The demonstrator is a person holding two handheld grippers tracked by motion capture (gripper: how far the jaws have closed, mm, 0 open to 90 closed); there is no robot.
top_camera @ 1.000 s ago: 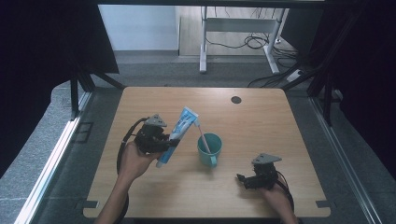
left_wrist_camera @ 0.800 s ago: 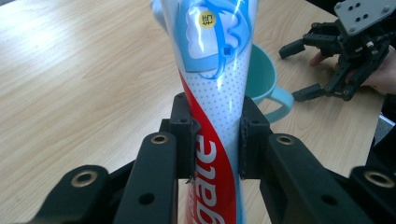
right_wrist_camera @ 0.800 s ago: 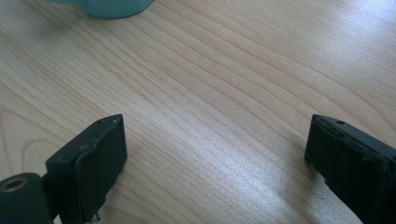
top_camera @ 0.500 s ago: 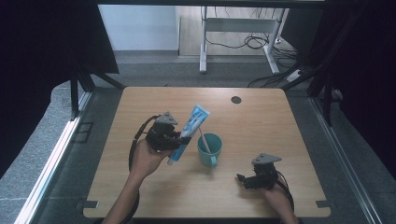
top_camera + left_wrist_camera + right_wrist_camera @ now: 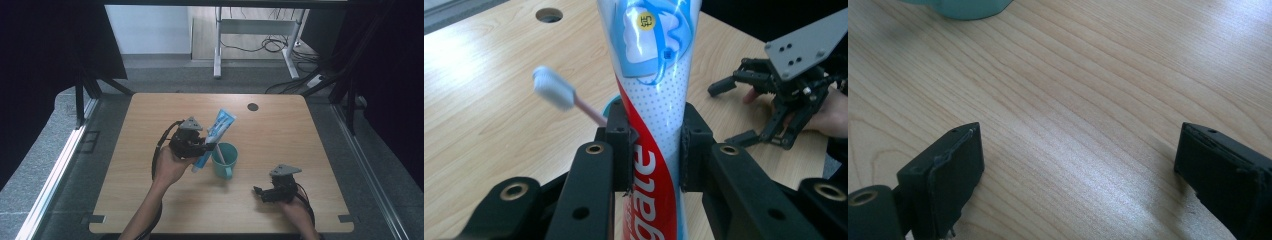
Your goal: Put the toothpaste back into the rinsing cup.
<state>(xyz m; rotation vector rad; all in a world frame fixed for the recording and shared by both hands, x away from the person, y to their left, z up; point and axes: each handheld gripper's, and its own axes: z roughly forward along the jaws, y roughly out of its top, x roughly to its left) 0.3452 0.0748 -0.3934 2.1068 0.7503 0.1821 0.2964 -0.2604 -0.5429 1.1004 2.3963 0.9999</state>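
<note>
My left gripper [image 5: 206, 148] [image 5: 655, 145] is shut on a blue, white and red toothpaste tube [image 5: 216, 135] [image 5: 654, 80]. The tube is held tilted, its flat end up and away, right beside a teal cup [image 5: 225, 159] in the middle of the table. A toothbrush [image 5: 561, 97] with a pink handle and white head leans out of that cup [image 5: 613, 102]. My right gripper [image 5: 260, 193] [image 5: 1078, 165] rests low over the wood near the front right, jaws wide open with nothing between them. The cup's base [image 5: 960, 7] lies ahead of it.
The wooden table [image 5: 150, 115] has a round cable hole [image 5: 252, 106] at its back right. Behind the table stand a desk frame and loose cables [image 5: 270, 45] on the floor. Dark curtains hang at both sides.
My left hand has carried the toothpaste tube to the right, up to the teal cup. The right gripper has stayed where it was.
</note>
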